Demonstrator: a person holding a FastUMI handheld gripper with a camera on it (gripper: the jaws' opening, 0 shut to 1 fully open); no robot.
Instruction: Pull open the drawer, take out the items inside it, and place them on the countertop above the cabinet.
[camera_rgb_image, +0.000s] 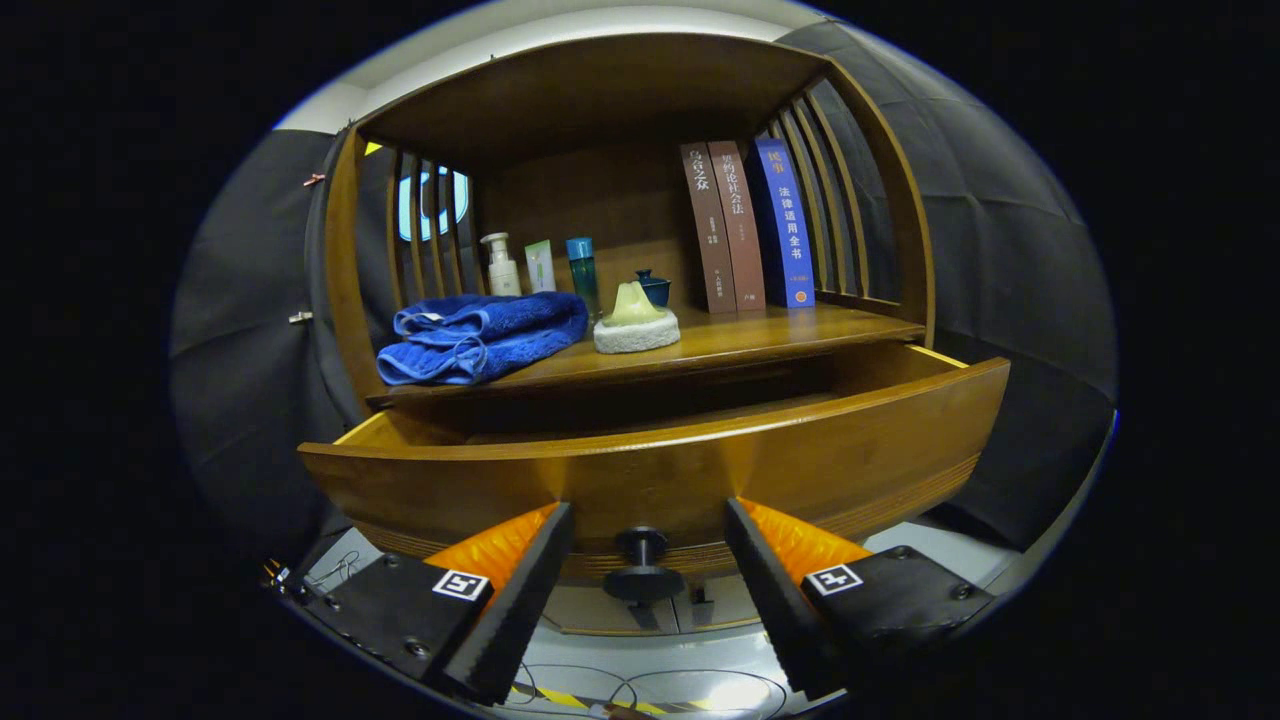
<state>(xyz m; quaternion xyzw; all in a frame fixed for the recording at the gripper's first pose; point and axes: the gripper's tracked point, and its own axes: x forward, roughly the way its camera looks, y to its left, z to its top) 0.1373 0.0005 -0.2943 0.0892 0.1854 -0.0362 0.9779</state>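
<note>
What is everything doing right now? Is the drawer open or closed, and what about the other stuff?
Drawer: pulled open; its inside is hidden by the front.
Knob: between the fingers, not gripped.
Tool: open.
Towel: folded, lying on the countertop.
Books: three, standing upright, leaning a little.
Bottles: upright, caps on.
</note>
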